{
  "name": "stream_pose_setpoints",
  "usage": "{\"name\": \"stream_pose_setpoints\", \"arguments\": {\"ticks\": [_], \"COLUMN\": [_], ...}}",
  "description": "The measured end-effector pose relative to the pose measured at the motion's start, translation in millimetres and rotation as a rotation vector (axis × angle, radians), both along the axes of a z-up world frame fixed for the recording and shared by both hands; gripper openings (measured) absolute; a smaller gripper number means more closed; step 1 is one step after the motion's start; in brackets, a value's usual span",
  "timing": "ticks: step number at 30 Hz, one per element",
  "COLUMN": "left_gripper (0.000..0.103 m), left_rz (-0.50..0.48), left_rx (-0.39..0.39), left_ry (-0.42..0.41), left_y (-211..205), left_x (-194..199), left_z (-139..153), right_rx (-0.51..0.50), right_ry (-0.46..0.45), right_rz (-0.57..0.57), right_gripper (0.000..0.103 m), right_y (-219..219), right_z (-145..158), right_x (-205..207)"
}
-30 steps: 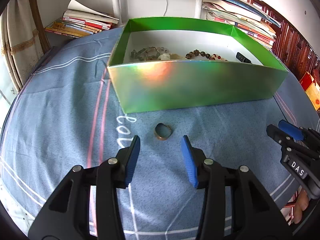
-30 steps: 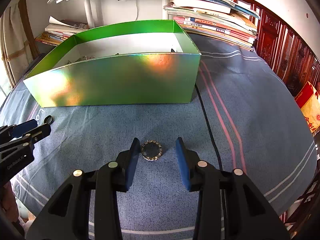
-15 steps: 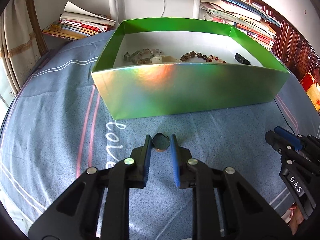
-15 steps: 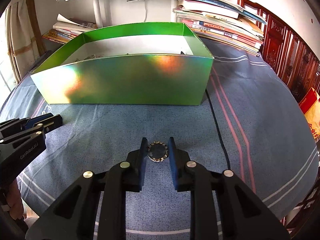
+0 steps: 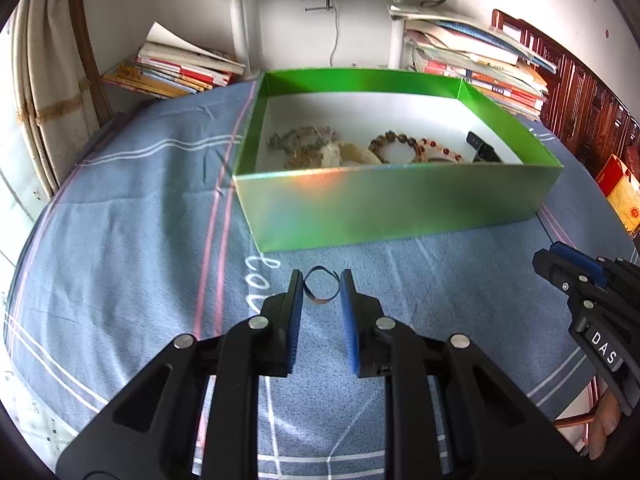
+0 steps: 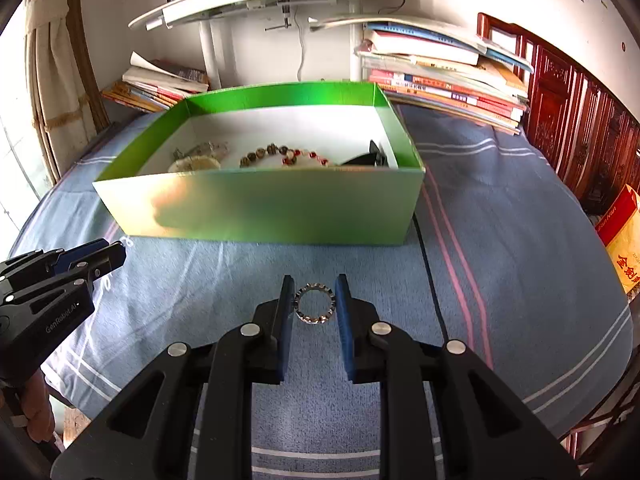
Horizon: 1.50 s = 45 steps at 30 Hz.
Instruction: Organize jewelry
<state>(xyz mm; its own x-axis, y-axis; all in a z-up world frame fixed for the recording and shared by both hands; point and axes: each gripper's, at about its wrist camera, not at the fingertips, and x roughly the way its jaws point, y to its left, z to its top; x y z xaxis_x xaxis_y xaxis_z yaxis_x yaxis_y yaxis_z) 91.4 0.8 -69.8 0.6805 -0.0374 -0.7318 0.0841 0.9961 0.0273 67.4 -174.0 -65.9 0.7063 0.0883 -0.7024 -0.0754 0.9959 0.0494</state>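
Your left gripper (image 5: 322,290) pinches a thin band (image 5: 321,289) and your right gripper (image 6: 314,300) a studded ring (image 6: 314,303), both short of the box (image 5: 394,208) (edge-on holds): jolt and either could twist free.

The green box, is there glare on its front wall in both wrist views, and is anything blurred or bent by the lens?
Left wrist view: an orange-pink sheen sits on the green box front wall, left of centre; the ring in the left gripper is sharp. Right wrist view: a pale warm patch glares near the wall's left end; the studded ring in the right gripper is crisp. Both views bow straight edges toward the rim.
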Motion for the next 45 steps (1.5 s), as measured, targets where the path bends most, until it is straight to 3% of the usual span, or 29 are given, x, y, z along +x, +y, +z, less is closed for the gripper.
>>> {"name": "stream_pose_setpoints", "arguments": {"ticks": [12, 18, 21, 26, 29, 34, 35, 41, 42, 45], "left_gripper": [0.019, 0.019, 0.019, 0.019, 0.019, 0.019, 0.022, 0.048, 0.049, 0.067], "left_rz": [0.001, 0.018, 0.001, 0.039, 0.044, 0.032, 0.024, 0.001, 0.014, 0.073], "left_rx": [-0.033, -0.069, -0.064, -0.03, -0.036, -0.044, -0.045, -0.036, -0.032, 0.024], "left_ry": [-0.134, -0.171, -0.154, -0.028, 0.046, 0.077, 0.07, 0.02, 0.003, -0.098], "left_y": [6, 13, 9, 4, 4, 2, 0, -4, -2, 0], "left_x": [18, 64, 97, 154, 169, 173, 172, 149, 140, 105], "left_z": [58, 91, 98, 72, 48, 36, 37, 49, 51, 59], "right_rx": [0.027, 0.078, 0.078, 0.014, -0.002, 0.012, 0.017, 0.021, 0.017, -0.017], "right_ry": [-0.149, -0.115, -0.061, 0.06, 0.1, 0.097, 0.088, -0.005, -0.032, -0.12], "right_rz": [0.014, 0.037, 0.046, 0.036, 0.029, 0.013, 0.003, -0.045, -0.052, -0.058], "right_gripper": [0.021, 0.021, 0.021, 0.021, 0.021, 0.022, 0.024, 0.056, 0.063, 0.084], "right_y": [0, -1, 6, 23, 24, 17, 13, 1, 0, 2], "right_z": [64, 84, 80, 43, 27, 29, 32, 48, 51, 55], "right_x": [40, 95, 129, 174, 181, 176, 173, 133, 123, 87]}}
